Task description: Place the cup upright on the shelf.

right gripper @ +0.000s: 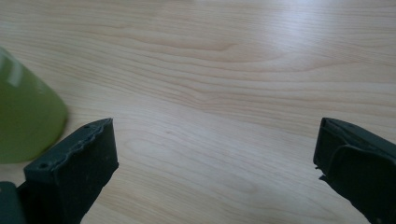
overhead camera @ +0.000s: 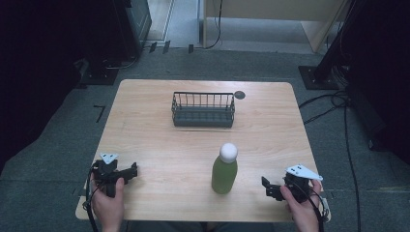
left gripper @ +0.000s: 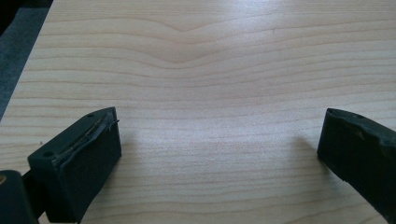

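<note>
A green bottle with a white round cap stands upright near the front middle of the wooden table. Its green base shows at the left edge of the right gripper view. My left gripper rests low at the front left, held by a hand; its jaws stand wide apart over bare wood. My right gripper sits at the front right, to the right of the bottle and apart from it, also open with nothing between its jaws.
A dark wire basket stands at the back middle of the table, with a small dark round disc just to its right. Grey carpet, cables and stand bases surround the table.
</note>
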The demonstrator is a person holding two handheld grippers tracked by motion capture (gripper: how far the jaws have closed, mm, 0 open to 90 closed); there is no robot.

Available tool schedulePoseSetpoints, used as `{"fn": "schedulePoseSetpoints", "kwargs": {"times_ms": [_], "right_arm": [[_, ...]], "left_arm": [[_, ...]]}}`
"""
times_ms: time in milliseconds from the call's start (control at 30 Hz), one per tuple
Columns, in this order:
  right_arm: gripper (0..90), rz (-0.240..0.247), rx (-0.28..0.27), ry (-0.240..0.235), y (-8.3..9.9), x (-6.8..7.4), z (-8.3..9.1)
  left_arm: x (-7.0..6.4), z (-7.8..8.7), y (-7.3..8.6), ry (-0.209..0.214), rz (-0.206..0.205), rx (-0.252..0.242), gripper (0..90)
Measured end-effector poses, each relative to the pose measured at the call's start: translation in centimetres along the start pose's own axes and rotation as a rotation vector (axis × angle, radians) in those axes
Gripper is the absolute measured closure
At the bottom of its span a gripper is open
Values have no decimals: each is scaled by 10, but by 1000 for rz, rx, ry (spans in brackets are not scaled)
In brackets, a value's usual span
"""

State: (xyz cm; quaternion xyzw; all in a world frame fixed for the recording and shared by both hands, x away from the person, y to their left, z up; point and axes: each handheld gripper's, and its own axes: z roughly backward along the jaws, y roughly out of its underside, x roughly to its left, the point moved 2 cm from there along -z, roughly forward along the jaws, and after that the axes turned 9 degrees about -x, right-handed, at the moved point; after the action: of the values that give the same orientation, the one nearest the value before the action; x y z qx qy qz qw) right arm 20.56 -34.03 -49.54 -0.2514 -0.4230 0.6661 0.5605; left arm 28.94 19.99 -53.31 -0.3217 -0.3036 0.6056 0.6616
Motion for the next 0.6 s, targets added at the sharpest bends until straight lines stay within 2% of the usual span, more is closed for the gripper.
{"fn": "schedulePoseSetpoints", "kwargs": {"times_ms": [200, 600], "right_arm": [[0, 18, 3, -52, -4, 14, 0], [0, 65, 3, -119, -12, 39, 1]], "left_arm": [[0, 0, 0, 0, 0, 0, 1], [0, 0, 0, 0, -1, 0, 1]]}}
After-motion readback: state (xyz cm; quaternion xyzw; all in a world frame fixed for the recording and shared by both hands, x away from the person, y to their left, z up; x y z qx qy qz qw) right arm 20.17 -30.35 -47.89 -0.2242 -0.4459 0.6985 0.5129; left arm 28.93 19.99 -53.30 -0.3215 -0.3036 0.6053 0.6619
